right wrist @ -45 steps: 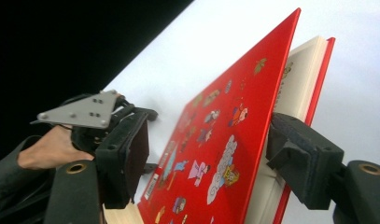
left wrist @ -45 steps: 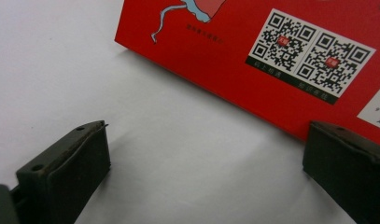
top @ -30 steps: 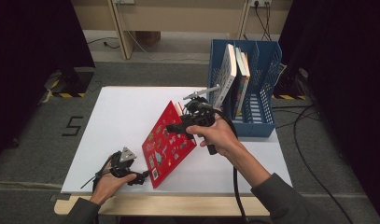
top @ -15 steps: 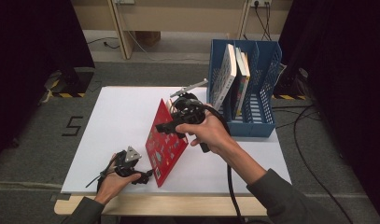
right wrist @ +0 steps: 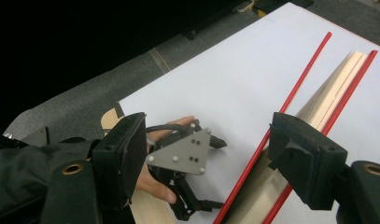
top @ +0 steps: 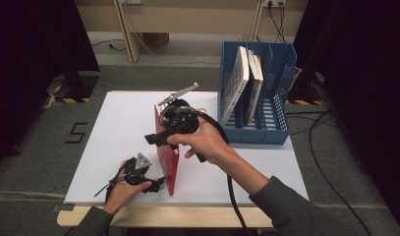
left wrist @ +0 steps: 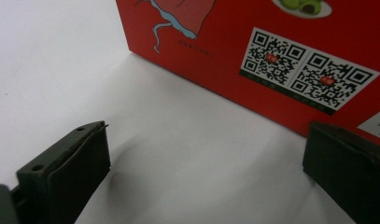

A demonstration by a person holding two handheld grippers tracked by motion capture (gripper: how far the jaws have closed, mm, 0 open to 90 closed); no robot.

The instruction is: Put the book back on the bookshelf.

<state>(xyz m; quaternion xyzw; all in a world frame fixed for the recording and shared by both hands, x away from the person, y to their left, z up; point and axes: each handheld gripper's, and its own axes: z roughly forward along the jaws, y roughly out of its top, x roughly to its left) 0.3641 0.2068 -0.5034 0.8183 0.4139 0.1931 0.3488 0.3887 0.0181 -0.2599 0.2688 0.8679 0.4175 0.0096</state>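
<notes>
The right gripper (right wrist: 208, 133) has its jaws spread wide. One jaw lies against the top edge of the red book (top: 167, 157) and the other hangs well off to the side over the desk (top: 119, 128), so nothing is clamped. It looks to be propping the book rather than gripping it.

The left gripper (left wrist: 201, 140) is down low near the front of the desk. Its jaws are also released and point at the bottom of the cover. One jaw is just beside the cover or touching it; I cannot tell which.

The book stands on edge near the middle of the desk, roughly upright. Its covers are a little splayed, so the pale page block shows between them.

It looks like a thin hardback or stiff-covered volume: light, rigid across the boards and glossy, so probably slippery under hard pads. Standing on a narrow edge, it would tip easily if the prop were taken away.

The best hold is likely across both covers at once, close to the top edge and near the spine, where the block is firm. A pinch on a single cover would let the pages swing open.

A blue rack (top: 281, 132) with other books (top: 235, 83) stands at the far right of the desk.
</notes>
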